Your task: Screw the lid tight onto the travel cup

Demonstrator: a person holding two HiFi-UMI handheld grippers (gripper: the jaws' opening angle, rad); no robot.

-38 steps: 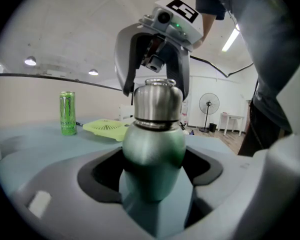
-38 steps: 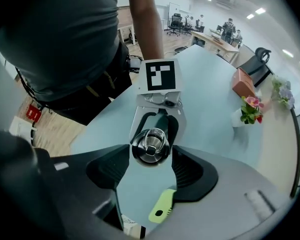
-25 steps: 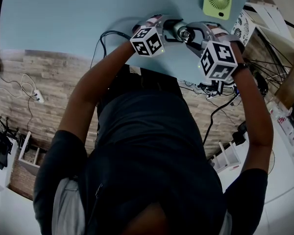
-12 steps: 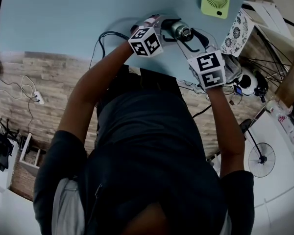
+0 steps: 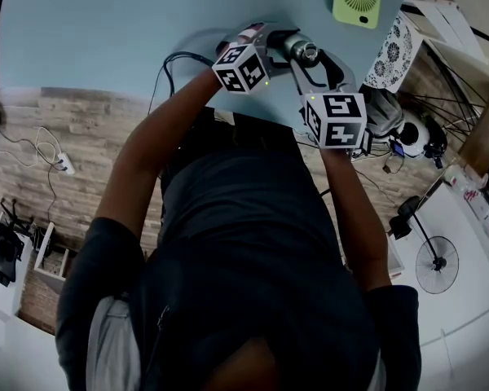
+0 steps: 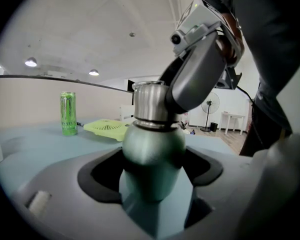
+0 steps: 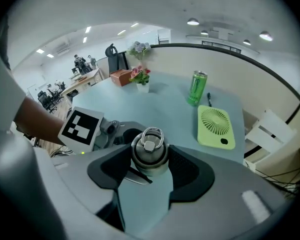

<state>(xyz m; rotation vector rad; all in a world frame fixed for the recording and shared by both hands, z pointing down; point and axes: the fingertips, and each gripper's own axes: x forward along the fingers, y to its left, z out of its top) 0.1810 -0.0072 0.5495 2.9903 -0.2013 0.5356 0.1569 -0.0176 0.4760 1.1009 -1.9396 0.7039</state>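
While the person's dark torso filled most of the head view, only a strip of the pale blue tabletop point(image 5: 106, 31) showed above it. There the travel cup point(image 5: 301, 51) was half covered by the two marker cubes. It stood close to the table's near edge. Its base was cut off in the left gripper view, and how far the lid point(image 7: 149, 146) was screwed down could not be told.

The left gripper point(image 6: 152, 179) had its jaws closed against the cup's green body, pads touching both sides. The right gripper point(image 7: 150, 174) came from above with its jaws clamped round the steel lid, whose small ring handle pointed at the camera.

A lime-green fan point(image 7: 216, 126) lay flat near the right edge, well apart from the cup. A green can point(image 7: 196, 88) stood upright just beyond it. A small pot of flowers point(image 7: 140, 77) and a reddish box point(image 7: 121, 77) sat by the far edge. A black cable point(image 5: 179, 58) curled over the near edge beside the left forearm.
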